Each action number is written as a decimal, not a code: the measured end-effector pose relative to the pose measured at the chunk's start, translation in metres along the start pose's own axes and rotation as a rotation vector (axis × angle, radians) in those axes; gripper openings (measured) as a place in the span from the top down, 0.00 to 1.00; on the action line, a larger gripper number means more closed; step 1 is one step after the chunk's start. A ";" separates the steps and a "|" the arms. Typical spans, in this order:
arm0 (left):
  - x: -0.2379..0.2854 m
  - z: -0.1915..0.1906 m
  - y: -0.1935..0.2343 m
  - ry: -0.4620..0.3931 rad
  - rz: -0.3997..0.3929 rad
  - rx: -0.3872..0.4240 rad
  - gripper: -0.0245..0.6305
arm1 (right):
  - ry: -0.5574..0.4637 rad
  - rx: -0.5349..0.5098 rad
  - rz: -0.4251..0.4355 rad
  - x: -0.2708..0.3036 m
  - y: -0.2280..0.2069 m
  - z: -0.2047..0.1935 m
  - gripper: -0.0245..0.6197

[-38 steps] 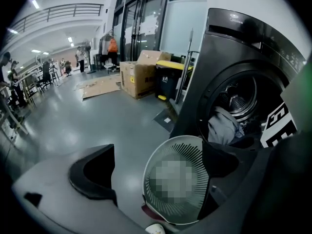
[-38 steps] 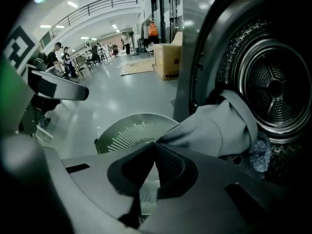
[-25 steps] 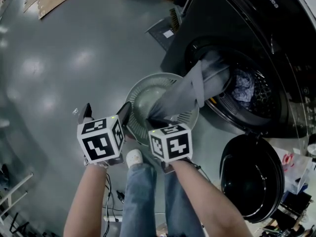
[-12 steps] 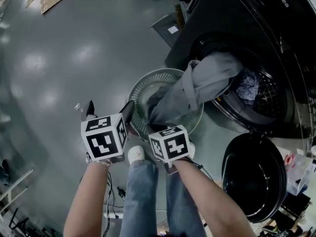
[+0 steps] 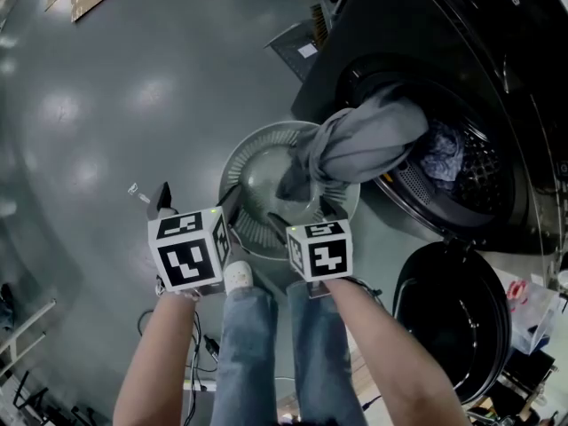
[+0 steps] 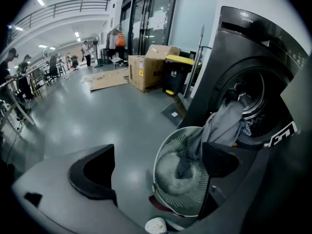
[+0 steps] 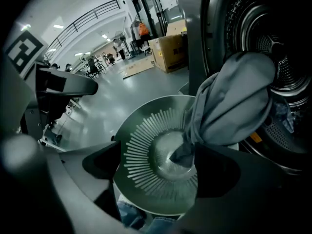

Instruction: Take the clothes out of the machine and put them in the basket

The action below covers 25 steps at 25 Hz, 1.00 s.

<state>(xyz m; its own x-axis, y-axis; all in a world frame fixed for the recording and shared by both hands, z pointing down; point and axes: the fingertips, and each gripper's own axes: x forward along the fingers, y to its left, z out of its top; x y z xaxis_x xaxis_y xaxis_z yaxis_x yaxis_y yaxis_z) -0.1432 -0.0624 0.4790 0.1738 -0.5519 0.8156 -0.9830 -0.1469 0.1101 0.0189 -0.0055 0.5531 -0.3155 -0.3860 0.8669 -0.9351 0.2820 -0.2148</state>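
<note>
1. Head view. The machine (image 5: 497,78) fills the frame from 1 to 3 o'clock, and its door (image 5: 453,318) hangs open at 4 o'clock. The basket (image 5: 232,162) stands on the floor (image 5: 133,105) at centre. A grey garment (image 5: 359,140) bridges the drum mouth and the basket, with its bulk resting on the lip and its tail inside. More clothes (image 5: 441,153) lie in the drum. The left gripper (image 5: 195,204) and right gripper (image 5: 306,216) hover at the basket's 6 o'clock rim.
2. Left gripper view. Its jaws stand wide and empty, with the basket beyond them toward 4 o'clock.
3. Right gripper view. Its jaws have just been opening and now stand wide. The garment's tail lies in the basket just by the 3 o'clock jaw, and neither pad presses on it.
4. Hazard. Most of the cloth is probably still lodged at the drum mouth, so the tail may be dragged back out or slide over the rim. A hard tug from here could tip the light basket.
</note>
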 end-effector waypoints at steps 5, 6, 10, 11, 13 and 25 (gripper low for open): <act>0.007 -0.008 -0.014 0.018 0.000 0.003 0.10 | -0.029 -0.042 -0.090 -0.008 -0.061 0.016 0.26; 0.009 -0.009 -0.017 0.022 0.000 0.001 0.10 | -0.033 -0.053 -0.111 -0.010 -0.074 0.020 0.26; 0.019 -0.009 -0.030 0.031 -0.002 -0.005 0.10 | -0.044 -0.109 -0.176 -0.018 -0.119 0.043 0.26; 0.023 -0.008 -0.033 0.031 -0.001 -0.006 0.10 | -0.048 -0.132 -0.188 -0.019 -0.126 0.050 0.26; 0.028 -0.005 -0.041 0.031 -0.003 -0.009 0.10 | -0.058 -0.191 -0.214 -0.023 -0.137 0.062 0.25; 0.046 0.013 -0.068 0.032 -0.008 0.000 0.10 | -0.108 -0.513 -0.564 -0.052 -0.233 0.131 0.24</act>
<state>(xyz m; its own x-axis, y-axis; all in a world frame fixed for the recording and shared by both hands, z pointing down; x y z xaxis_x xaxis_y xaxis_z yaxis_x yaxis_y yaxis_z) -0.0673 -0.0885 0.5017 0.1798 -0.5244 0.8322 -0.9816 -0.1510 0.1169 0.2319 -0.1659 0.4996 0.1481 -0.6680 0.7292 -0.7756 0.3790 0.5047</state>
